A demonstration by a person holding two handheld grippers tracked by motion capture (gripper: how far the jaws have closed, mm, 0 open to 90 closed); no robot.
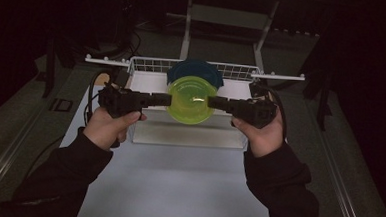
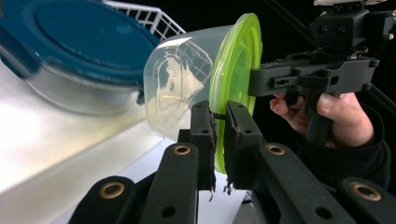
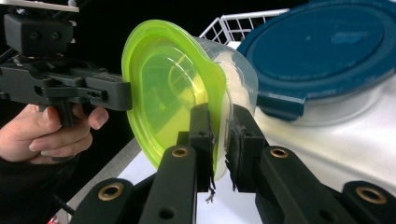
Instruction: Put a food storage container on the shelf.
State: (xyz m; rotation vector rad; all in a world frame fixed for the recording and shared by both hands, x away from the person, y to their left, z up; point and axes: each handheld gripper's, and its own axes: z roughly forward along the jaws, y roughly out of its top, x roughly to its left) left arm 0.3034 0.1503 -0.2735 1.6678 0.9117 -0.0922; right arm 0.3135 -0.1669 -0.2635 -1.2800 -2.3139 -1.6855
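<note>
White table (image 1: pixel 177 188): 2 tongs (image 1: pixel 167 100) (image 1: pixel 212 102) clamp green-lidded container (image 1: pixel 191 99) rim, lifted.

White table (image 1: pixel 177 188), wire basket (image 1: pixel 148 65)

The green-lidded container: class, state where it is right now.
In the high view the green-lidded container hangs mid-table between the left gripper and right gripper, before the blue-lidded container.

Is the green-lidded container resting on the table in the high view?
No, the green-lidded container hangs above the table, pinched at its rim by the left tool and the right tool.
</note>
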